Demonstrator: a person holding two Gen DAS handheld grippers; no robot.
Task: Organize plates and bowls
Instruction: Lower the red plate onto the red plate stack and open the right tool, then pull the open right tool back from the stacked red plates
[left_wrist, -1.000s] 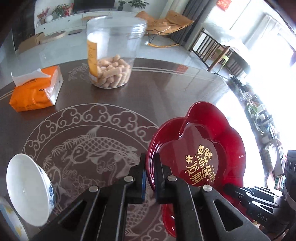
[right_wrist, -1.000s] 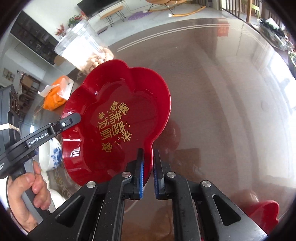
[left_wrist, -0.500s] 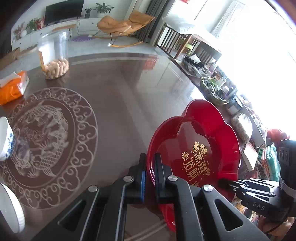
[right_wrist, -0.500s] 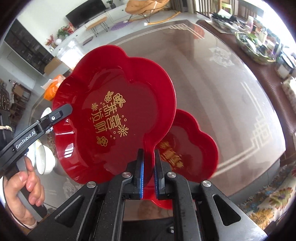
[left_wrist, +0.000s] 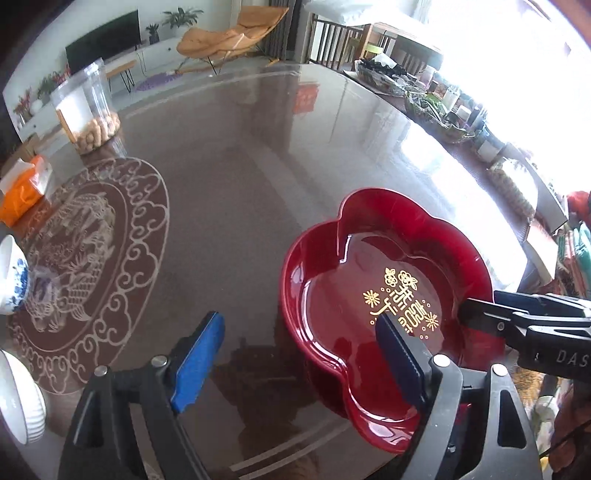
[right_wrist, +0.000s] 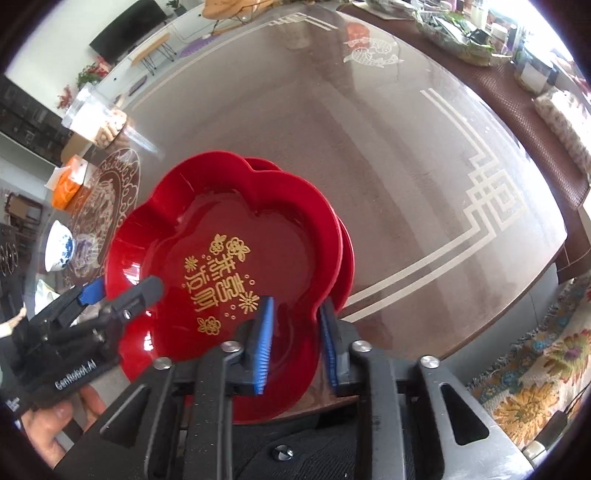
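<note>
A red flower-shaped plate (left_wrist: 388, 295) (right_wrist: 229, 236) with gold lettering lies nested on a second red plate (right_wrist: 346, 251), of which only the right rim shows. My left gripper (left_wrist: 299, 354) (right_wrist: 110, 295) straddles the top plate's left rim; its jaws are opening and the blue pads (left_wrist: 199, 354) stand clear of the rim. My right gripper (right_wrist: 297, 347) (left_wrist: 517, 321) straddles the near-right rim; its jaws are opening too, with neither pad pressing. A blue-and-white bowl (left_wrist: 11, 280) (right_wrist: 59, 245) and a white ribbed bowl (left_wrist: 18, 398) sit far left.
A clear snack jar (left_wrist: 88, 110) (right_wrist: 99, 118) and an orange tissue pack (left_wrist: 22, 188) (right_wrist: 68, 181) stand at the far left. The glossy brown table (left_wrist: 258, 177) ends just beside the plates, where a floral cushion (right_wrist: 535, 369) lies below. A person's hand (right_wrist: 44, 424) holds the left gripper.
Both grippers carried the red plate away from the bowls and set it onto the second red plate. Both jaws, shut on its rim before, now stand apart.
</note>
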